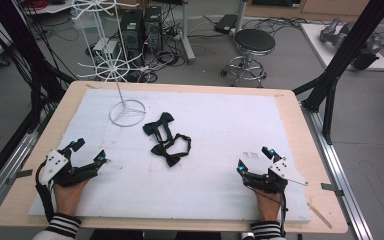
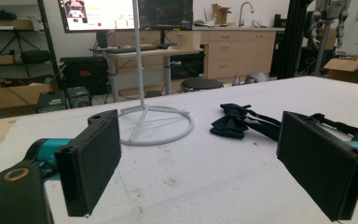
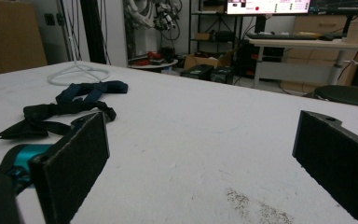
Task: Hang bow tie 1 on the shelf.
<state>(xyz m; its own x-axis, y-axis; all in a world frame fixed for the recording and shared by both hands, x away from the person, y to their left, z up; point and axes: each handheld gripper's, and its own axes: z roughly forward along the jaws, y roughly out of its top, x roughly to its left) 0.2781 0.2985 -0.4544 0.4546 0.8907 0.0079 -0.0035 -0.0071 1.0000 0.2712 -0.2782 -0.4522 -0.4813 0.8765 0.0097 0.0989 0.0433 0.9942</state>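
Left gripper [image 1: 89,152] sits at the near-left of the white foam board [image 1: 220,130], held by the person's left hand [image 1: 69,192] with a striped cuff at the wrist. Jaws spread wide apart, nothing between them; in the left gripper view the two black pads [image 2: 93,161] frame bare board.

Just up and right of it, the white wire rack [image 1: 125,107] stands with its round base ring on the far-left part of the board, pole rising upright.

Mid-board, right of the ring: two black bow ties. Far bow tie [image 1: 159,123] lies near the ring, near bow tie [image 1: 169,156] just below it, straps looped and overlapping between them, so the pair touch. Both flat on the board, well apart from either gripper. Left gripper view shows them ahead between the pads; the right gripper view shows them at the left beyond the left pad.

Right gripper [image 1: 254,159] rests at the near-right of the board in the right hand [image 1: 269,202]. Jaws wide apart, empty. Wooden table [image 1: 300,125] edge borders the board.
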